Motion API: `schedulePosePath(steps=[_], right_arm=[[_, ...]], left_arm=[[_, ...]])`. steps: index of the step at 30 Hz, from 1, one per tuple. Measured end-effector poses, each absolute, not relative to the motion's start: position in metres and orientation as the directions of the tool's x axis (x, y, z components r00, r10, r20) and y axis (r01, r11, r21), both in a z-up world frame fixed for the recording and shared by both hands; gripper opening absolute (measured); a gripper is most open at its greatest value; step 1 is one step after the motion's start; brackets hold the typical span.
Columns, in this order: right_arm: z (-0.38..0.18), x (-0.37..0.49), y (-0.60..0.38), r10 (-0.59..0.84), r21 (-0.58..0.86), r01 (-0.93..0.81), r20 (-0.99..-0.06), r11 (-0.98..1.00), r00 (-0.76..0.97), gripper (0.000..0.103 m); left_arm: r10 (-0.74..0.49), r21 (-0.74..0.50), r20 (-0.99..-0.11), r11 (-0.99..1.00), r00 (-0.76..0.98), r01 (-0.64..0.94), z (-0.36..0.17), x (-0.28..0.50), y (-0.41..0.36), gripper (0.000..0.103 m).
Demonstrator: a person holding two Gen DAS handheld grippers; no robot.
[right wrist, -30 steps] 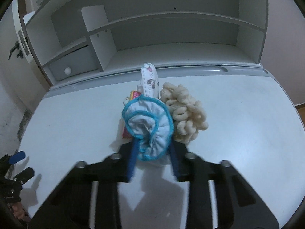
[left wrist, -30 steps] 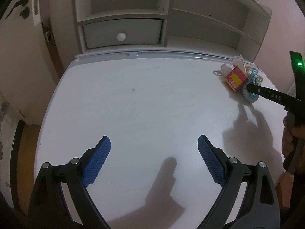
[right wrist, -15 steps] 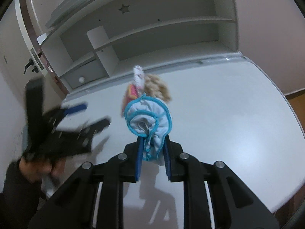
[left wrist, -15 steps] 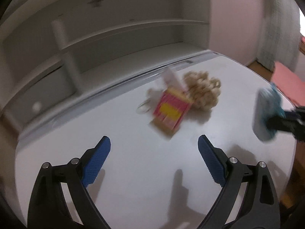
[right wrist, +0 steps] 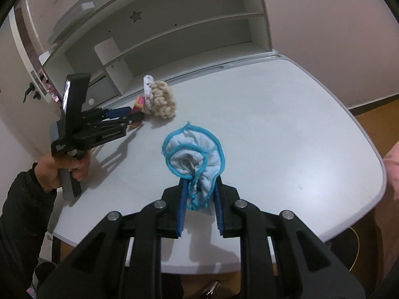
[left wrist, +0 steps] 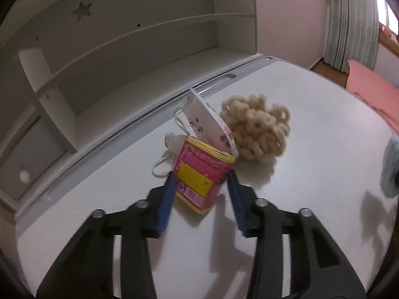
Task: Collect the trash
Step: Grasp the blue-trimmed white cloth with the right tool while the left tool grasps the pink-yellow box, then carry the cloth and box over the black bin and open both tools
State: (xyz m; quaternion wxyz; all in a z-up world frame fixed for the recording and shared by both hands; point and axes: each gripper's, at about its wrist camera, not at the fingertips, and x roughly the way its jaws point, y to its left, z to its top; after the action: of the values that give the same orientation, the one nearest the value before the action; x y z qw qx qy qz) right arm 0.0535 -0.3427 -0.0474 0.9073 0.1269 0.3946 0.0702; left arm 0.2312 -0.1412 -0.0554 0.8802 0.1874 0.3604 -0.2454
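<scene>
On white desk (left wrist: 311,114), left hand-held gripper (left wrist: 200,177) has just been closing; blue pads now sit against both sides of pink/yellow carton (left wrist: 199,174), gripping it. Behind carton: patterned face mask (left wrist: 207,122), touching; beige looped scrunchie (left wrist: 259,127) just beside. Right hand-held gripper (right wrist: 199,189) is clamped narrow on blue-edged white cloth (right wrist: 193,154), held over desk nr front edge.

Pink carton (left wrist: 203,172), yellow label and yellow rim. Beige looped scrunchie (left wrist: 258,129). White face mask (left wrist: 212,124), small dark-and-pink print. White cloth (right wrist: 193,160), turquoise edging. Blue gripper pads (left wrist: 167,200). White desk (left wrist: 311,114). Black sleeve (right wrist: 23,199).
</scene>
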Motion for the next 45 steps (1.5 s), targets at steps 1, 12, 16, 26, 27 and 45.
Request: schedulePosePath(steps=[1,12,16,26,27,45], right_arm=[[-0.047,0.051,-0.345,0.227,0.288,-0.024,-0.696,0.957,0.681,0.020],[-0.039,0.006,-0.385,0.188,0.316,0.043,-0.664,0.948,0.724,0.020],[-0.041,-0.011,-0.416,0.147,0.329,0.106,-0.657,0.938,0.740,0.020],[-0.073,-0.083,-0.539,-0.096,0.325,0.429,-0.694,0.843,0.713,0.020],[-0.078,-0.093,-0.552,-0.121,0.321,0.464,-0.702,0.825,0.702,0.020],[-0.260,-0.190,-0.675,-0.149,0.267,0.772,-0.895,0.576,0.421,0.020]], left_arm=[[-0.291,0.170,-0.720,0.806,0.630,0.567,-0.052,0.226,-0.143,0.025],[-0.233,0.125,-0.752,0.868,0.617,0.481,-0.035,0.167,-0.127,0.016],[-0.257,0.099,-0.746,0.870,0.615,0.484,-0.019,0.140,-0.136,0.016],[-0.551,0.014,-0.705,0.618,0.446,0.786,-0.007,0.051,-0.331,0.016],[-0.582,-0.009,-0.709,0.573,0.399,0.820,-0.012,0.038,-0.356,0.016],[-0.527,-0.207,-0.849,0.267,-0.037,0.941,-0.227,-0.047,-0.566,0.016]])
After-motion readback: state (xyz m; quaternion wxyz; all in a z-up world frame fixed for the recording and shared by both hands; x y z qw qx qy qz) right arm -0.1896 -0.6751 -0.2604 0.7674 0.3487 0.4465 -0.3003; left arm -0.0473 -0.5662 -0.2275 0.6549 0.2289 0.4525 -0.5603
